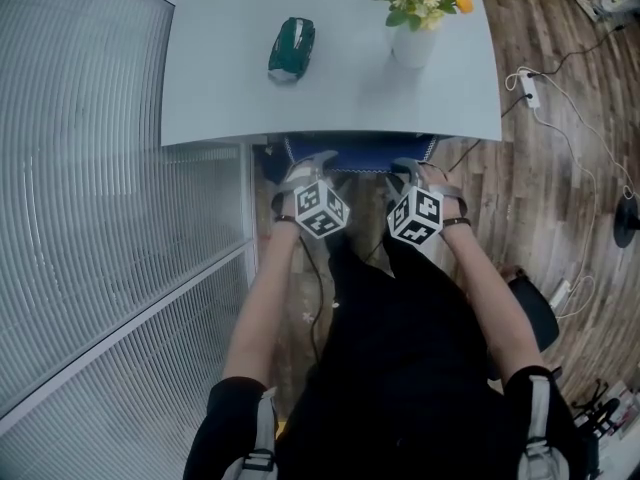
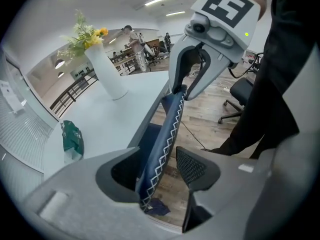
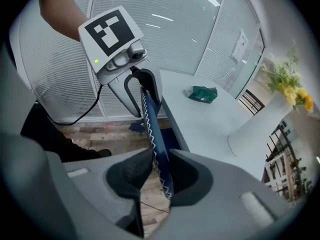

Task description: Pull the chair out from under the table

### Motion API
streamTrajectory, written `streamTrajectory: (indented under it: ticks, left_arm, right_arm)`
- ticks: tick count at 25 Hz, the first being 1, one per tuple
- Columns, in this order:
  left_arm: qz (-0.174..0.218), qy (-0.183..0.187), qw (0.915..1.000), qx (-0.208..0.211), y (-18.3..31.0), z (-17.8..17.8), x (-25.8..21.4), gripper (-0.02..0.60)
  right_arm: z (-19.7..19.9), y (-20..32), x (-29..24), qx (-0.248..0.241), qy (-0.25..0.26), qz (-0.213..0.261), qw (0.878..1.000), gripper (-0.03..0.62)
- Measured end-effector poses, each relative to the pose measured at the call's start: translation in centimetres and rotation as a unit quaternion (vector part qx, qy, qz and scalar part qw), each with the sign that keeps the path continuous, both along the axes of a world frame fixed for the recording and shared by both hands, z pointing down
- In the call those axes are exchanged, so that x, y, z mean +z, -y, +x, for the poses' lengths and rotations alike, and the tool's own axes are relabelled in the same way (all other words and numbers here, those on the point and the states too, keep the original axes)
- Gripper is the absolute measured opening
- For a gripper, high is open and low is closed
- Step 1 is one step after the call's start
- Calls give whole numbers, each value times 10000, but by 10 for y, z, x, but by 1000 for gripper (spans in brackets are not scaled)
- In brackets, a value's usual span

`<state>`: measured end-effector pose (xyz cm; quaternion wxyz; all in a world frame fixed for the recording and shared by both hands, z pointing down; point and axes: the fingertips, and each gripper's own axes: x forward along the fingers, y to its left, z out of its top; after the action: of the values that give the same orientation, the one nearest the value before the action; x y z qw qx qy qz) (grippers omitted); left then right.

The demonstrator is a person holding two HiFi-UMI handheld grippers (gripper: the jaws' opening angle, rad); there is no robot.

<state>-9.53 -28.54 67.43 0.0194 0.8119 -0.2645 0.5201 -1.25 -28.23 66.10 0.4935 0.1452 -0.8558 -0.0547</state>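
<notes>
The left gripper (image 1: 312, 165) straddles the chair back (image 1: 360, 151) with fingers spread, while the right gripper (image 1: 415, 171) pinches it. The left should clamp firmly before both pull evenly, straight away from the worktop (image 1: 230, 88).

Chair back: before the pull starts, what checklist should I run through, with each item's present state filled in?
1. Left tongs straddle the chair back: ok.
2. Left tongs clamped on it: not ok; a gap shows beside one pad.
3. Right tongs straddle the chair back: ok.
4. Right tongs clamped firmly: cannot tell; the pads sit very close to it.
5. Vase upright on the table, back from the near edge: ok.
6. Floor on the pull path free: cannot tell; the person's legs hide it.
</notes>
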Motion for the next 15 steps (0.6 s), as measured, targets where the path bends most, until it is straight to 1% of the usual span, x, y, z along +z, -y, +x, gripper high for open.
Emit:
streamTrajectory:
  ticks: [3, 9, 12, 15]
  left_arm:
    - [64, 68, 9999, 50, 2, -1, 2, 215]
    - [187, 332, 9988, 297, 2, -2, 4, 177]
    - [292, 371, 9981, 385, 2, -2, 4, 163]
    - [359, 398, 9978, 388, 1, -2, 4, 157]
  right_arm:
    - [-1, 1, 2, -22, -48, 21, 10000, 95]
    - [-5, 2, 11, -105, -285, 149, 9994, 103]
    - [-7, 3, 14, -117, -299, 59, 9995, 100]
    - [-7, 3, 15, -160, -306, 94, 9994, 100]
